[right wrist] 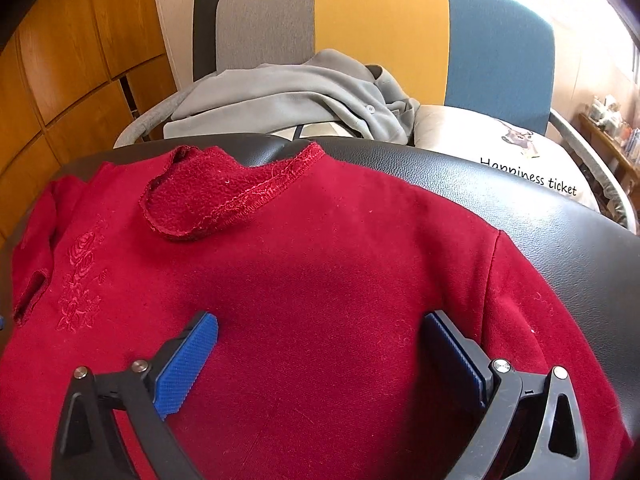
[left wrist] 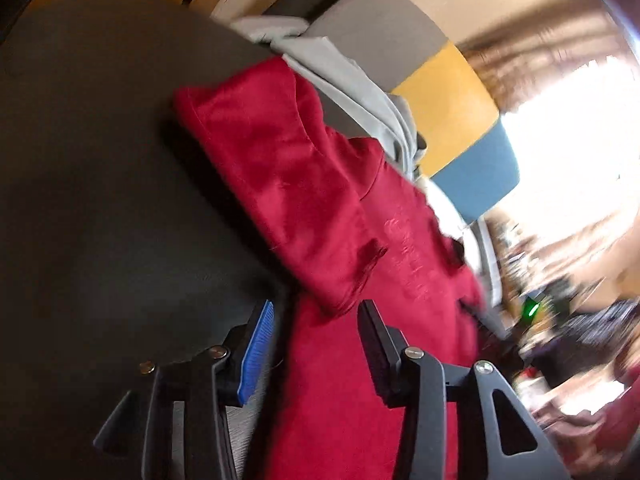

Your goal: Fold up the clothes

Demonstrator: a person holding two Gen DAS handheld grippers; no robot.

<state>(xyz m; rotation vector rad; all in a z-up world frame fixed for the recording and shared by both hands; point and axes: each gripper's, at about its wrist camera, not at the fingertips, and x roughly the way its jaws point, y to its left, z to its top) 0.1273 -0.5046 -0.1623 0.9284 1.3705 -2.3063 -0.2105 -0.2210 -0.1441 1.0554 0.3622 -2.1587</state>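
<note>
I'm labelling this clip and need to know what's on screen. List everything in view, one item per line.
red sweater: one, dark red with rose embroidery, spread on the black surface, one sleeve folded across the body.
black padded surface: one, black, leather-like, under the sweater.
grey garment: one, light grey, crumpled on the chair seat behind.
chair: one, back in grey, yellow and blue panels, beyond the black surface.
cushion: one, off-white with a deer print and writing, on the chair at right.
wooden panels: several, orange-brown, at left.
shelf: one, wooden, holding small items, far right.
left gripper: one, black with blue pads, open over the sweater's edge.
right gripper: one, black with blue pads, wide open over the sweater.
</note>
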